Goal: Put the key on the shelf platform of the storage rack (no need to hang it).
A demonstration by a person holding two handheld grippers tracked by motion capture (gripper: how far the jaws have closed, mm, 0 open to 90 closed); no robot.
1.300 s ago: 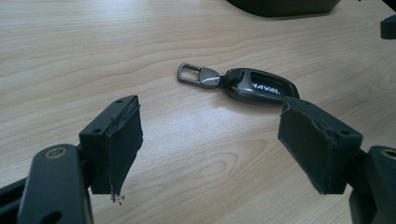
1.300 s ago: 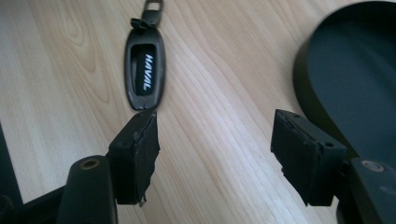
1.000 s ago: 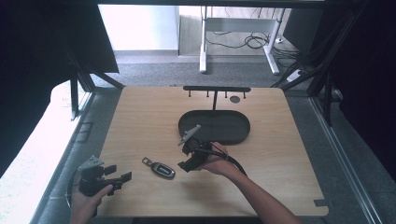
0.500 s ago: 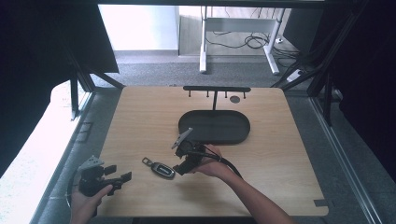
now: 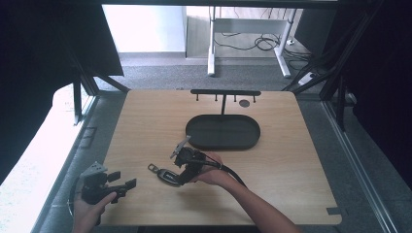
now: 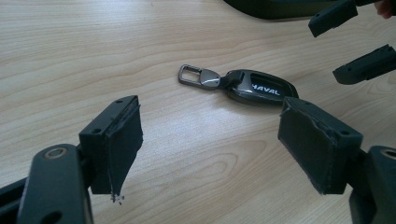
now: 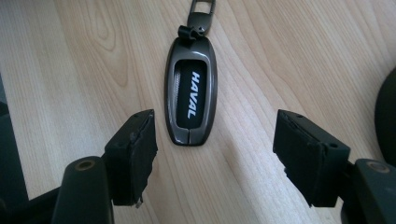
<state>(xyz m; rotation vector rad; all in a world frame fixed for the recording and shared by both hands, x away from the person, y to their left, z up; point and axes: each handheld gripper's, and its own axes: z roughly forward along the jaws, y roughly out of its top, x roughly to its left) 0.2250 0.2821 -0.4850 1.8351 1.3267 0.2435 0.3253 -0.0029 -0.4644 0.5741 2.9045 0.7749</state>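
black tongs (image 5: 180,170), grey plate, trailing black cable, bare forearms

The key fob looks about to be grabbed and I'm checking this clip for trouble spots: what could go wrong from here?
1. The key fob lies flat on the table and looks smooth; the open right gripper points along its length, so the pads may slide off or push it away.
2. Its metal clip is loose and could swing when lifted.
3. The dark tray sits close behind; a lift could bump it.

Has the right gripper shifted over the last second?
Yes. The right gripper has moved away from the black oval tray, toward the key fob, jaws open.
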